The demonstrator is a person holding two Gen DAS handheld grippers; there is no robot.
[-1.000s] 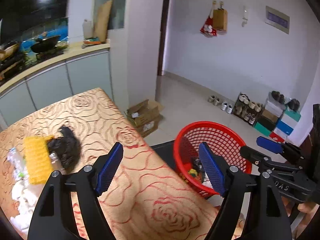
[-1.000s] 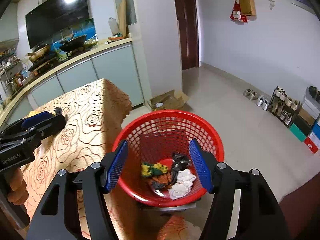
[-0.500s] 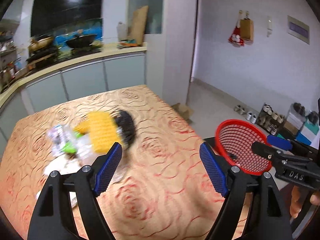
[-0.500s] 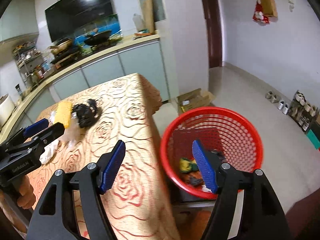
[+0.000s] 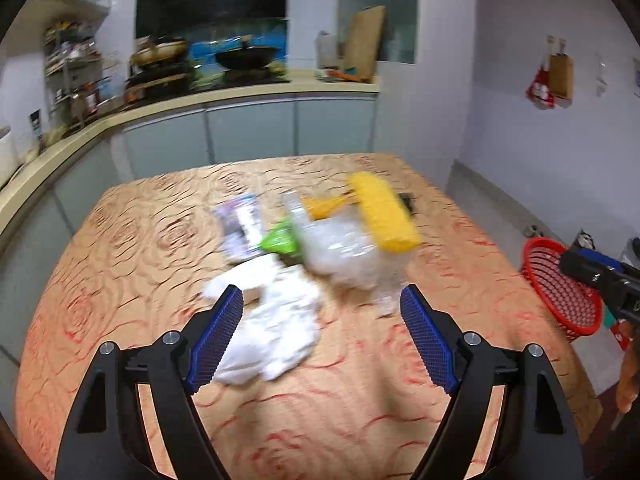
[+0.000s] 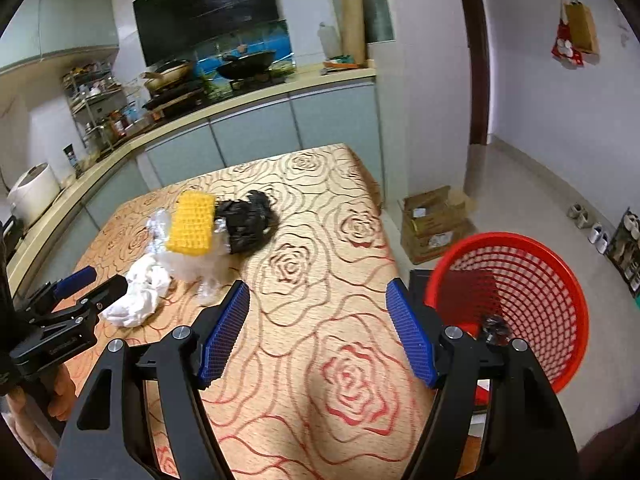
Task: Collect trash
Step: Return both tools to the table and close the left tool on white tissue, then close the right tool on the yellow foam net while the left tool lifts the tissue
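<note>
Both of my hand-held grippers carry nothing. Left hand-held gripper (image 5: 320,344): jaws spread wide, nothing between the pads. Right hand-held gripper (image 6: 318,330): its jaws have just been opening, now spread, only bare worktop (image 6: 320,240) between them.

Progress, as I judge it: partly done. The red basket (image 6: 532,280) just right of my right hand-held gripper, off the worktop edge, already holds something dark near its near rim; the rest of its contents are hidden. The main pile is left to clear.

Where the trash lies: white crumpled paper (image 5: 276,320) just ahead of my left hand-held gripper, nearest its left pad. Clear plastic wrap (image 5: 344,248) beyond it, a yellow ridged piece (image 5: 384,212) further ahead and to the right.

Left view only: a green scrap (image 5: 280,242) and a printed packet (image 5: 240,224) beside the plastic; blurred, so details are unsure.

Right view only: a black bag (image 6: 248,220) touching the yellow piece on its right, a cardboard box (image 6: 436,220) on the floor, and the basket's inside. Left view shows the basket only as a far-right sliver.
</note>
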